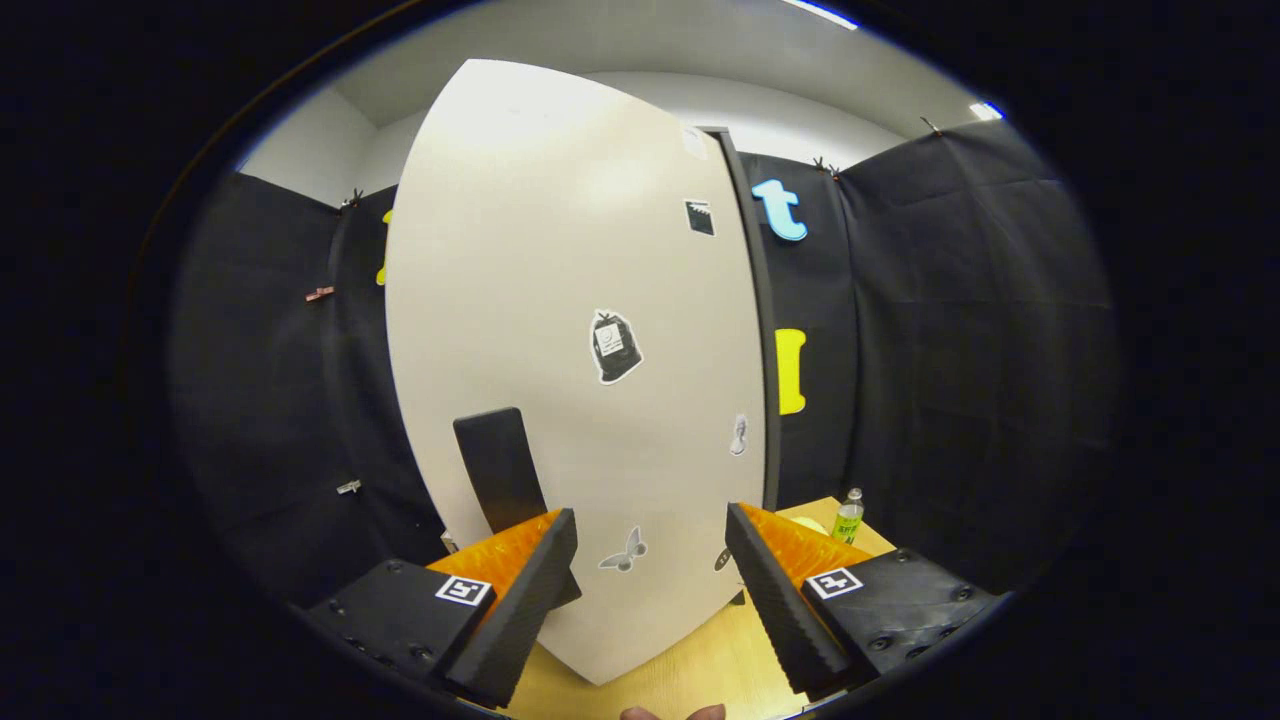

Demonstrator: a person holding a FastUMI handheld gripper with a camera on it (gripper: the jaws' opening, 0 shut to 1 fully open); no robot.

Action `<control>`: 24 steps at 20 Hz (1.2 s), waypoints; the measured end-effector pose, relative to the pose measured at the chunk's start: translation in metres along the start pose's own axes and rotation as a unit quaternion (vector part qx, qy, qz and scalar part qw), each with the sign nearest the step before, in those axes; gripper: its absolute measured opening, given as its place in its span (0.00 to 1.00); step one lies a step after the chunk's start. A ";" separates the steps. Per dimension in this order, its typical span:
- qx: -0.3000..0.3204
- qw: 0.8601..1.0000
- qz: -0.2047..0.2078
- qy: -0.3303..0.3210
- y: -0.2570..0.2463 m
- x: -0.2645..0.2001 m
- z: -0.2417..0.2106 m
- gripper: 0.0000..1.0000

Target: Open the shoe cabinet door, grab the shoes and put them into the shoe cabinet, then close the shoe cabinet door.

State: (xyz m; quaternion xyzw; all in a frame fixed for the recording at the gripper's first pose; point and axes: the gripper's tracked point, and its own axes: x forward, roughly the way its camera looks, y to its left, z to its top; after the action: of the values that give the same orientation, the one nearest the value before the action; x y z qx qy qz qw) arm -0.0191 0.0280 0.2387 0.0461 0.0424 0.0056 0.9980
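A tall cream cabinet door (570,330) with several stickers stands just ahead of my fingers. A dark flat handle (500,475) hangs on its lower left part, right above my left finger (525,600). My gripper (650,590) is open, with the door's lower face showing in the gap between the fingers. Nothing is held. The dark edge of the cabinet (755,330) runs along the door's right side. The door's inside is hidden.
A wooden table top (700,665) lies under the fingers. A small green bottle (848,517) stands on it beyond my right finger, by the black cloth wall. Fingertips of a hand (670,713) peek in below the gripper.
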 end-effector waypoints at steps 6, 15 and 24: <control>0.004 1.000 0.017 -0.008 0.025 0.018 0.004 0.98; -0.003 1.000 0.019 -0.017 0.021 0.014 0.009 0.98; -0.004 1.000 0.007 -0.019 0.003 0.004 0.015 0.98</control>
State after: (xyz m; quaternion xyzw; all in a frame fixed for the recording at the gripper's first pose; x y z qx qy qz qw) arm -0.0141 0.0297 0.2534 0.0424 0.0227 0.0116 0.9988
